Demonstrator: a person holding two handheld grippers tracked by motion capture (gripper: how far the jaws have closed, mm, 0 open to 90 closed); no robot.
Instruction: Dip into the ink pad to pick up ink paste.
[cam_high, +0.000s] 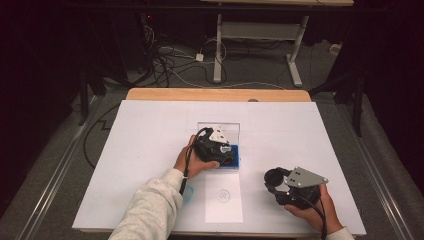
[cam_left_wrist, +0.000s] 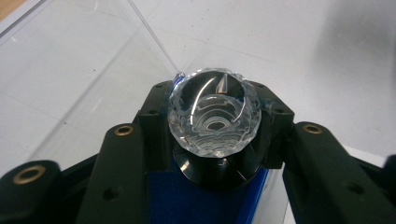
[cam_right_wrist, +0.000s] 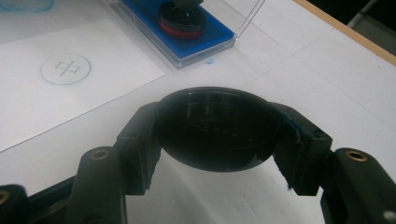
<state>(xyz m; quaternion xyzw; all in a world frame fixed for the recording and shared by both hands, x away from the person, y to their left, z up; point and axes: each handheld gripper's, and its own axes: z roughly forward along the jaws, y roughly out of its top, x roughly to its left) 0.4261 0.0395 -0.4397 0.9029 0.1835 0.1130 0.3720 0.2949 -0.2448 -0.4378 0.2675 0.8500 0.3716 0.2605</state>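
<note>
black jaws at the bottom of the left gripper view clamp a faceted crystal knob (cam_left_wrist: 214, 111), the clear handle of a stamp whose black base (cam_left_wrist: 215, 171) sits on the blue ink pad (cam_left_wrist: 187, 198) beneath it. so the left gripper (cam_high: 218, 148) is closed on that crystal knob, at the centre of the high view, with the left hand (cam_high: 192, 161) wrapped round its body. the pad lies in a clear plastic case (cam_high: 235, 128) whose open lid stands at the upper left of the left gripper view.

lower right in the high view, the right gripper (cam_high: 274, 180) is closed on a round black cap (cam_right_wrist: 218, 128) (dome-shaped, glossy), held just above the white table (cam_high: 150, 130) and well apart from the case. the right hand (cam_high: 312, 207) grips it from the bottom edge.

between the two hands, at lower centre of the high view, lies a white paper sheet (cam_high: 223, 205) bearing a round blue stamped mark (cam_high: 223, 195); a faint blue smear (cam_high: 189, 195) sits just left of the sheet.
</note>
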